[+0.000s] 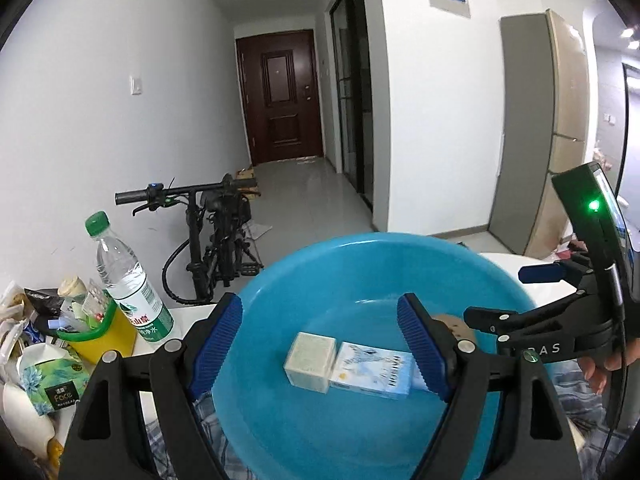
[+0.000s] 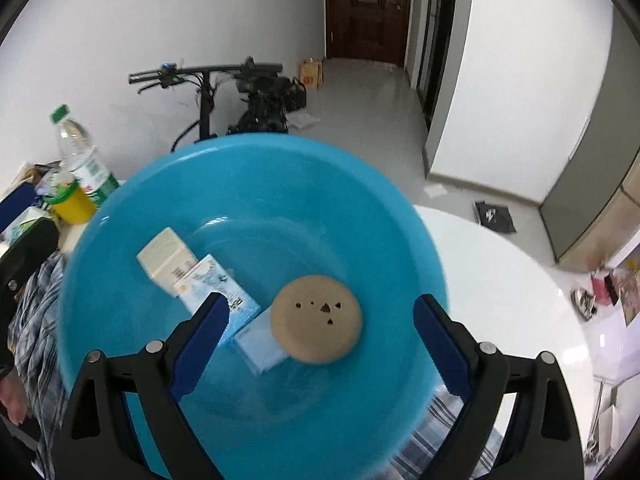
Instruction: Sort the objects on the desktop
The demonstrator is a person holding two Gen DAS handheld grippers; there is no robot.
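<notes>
— Blue-padded fingers of our left gripper point(image 1: 320, 344) fill the bottom of the left wrist view, spread wide with nothing pinched between them; we hang over the blue basin point(image 1: 280, 432).

— Agreed. Our right gripper point(image 2: 320, 340) is released as well, its pads apart above the same basin point(image 2: 120, 360), gripping nothing. From the left view we see it point(image 1: 472, 314) reaching in over the basin's right rim, a hand point(image 1: 604, 364) behind it.

— What lies in the basin?

— On its floor we see a cream box point(image 2: 166, 256) toward the left wall, touching a pale blue printed carton point(image 2: 216, 288). Next comes a light blue packet point(image 2: 260, 344), and a tan round disc point(image 2: 316, 320) with small dark holes overlaps that packet.

— And around it?

— We see the basin on a white table point(image 2: 500, 280), over a plaid cloth point(image 2: 36, 308). At the table's far left edge stand a water bottle point(image 1: 128, 280) and, just beside it, a yellow cup point(image 1: 104, 336) stuffed with small items.
</notes>
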